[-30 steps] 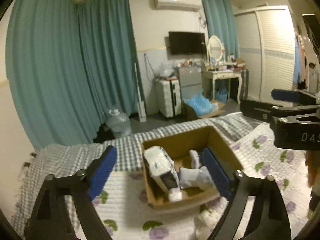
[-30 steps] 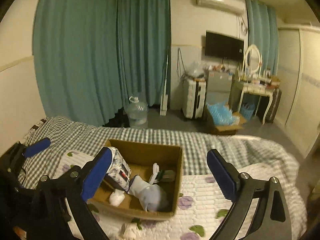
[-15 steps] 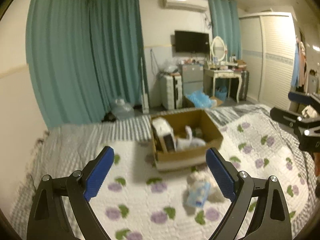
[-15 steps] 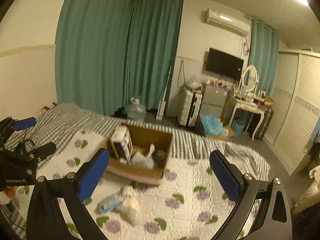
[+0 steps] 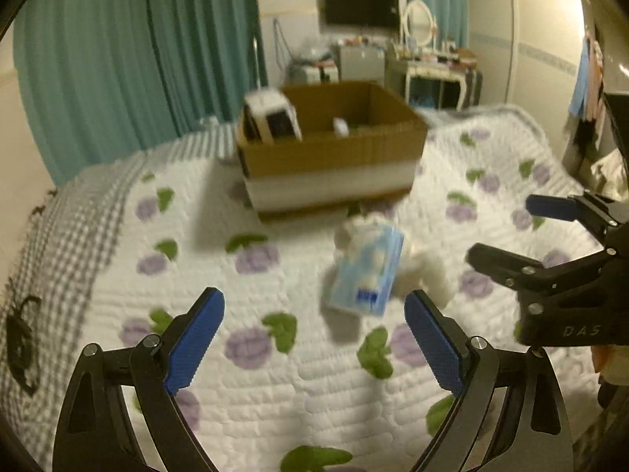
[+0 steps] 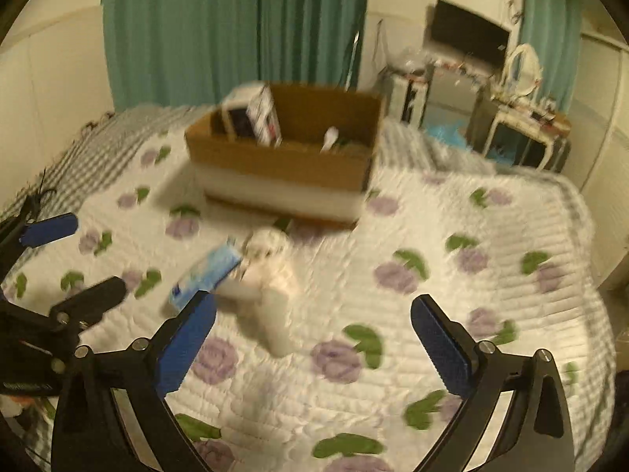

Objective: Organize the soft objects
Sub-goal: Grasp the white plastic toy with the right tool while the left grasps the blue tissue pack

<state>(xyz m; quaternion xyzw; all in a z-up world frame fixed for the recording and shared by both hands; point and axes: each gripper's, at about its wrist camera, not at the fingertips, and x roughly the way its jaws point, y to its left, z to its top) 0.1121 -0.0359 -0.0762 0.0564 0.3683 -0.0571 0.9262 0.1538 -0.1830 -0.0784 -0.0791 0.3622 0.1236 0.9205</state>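
Left gripper [image 5: 314, 338]: fingers spread wide, holding nothing, hovering over the quilt [image 5: 275, 373] near the loose items, likely lining up a pick.
Blue packet [image 5: 365, 271]: lies flat on the quilt, just in front of the box, touching the white plush toy [image 6: 271, 275] on its right.
Box [image 5: 334, 149]: farther back, open-topped so soft things drop in; a white pack [image 5: 271, 118] leans at its left end.
Right gripper [image 6: 314, 338]: fingers wide apart, empty, above the toy.
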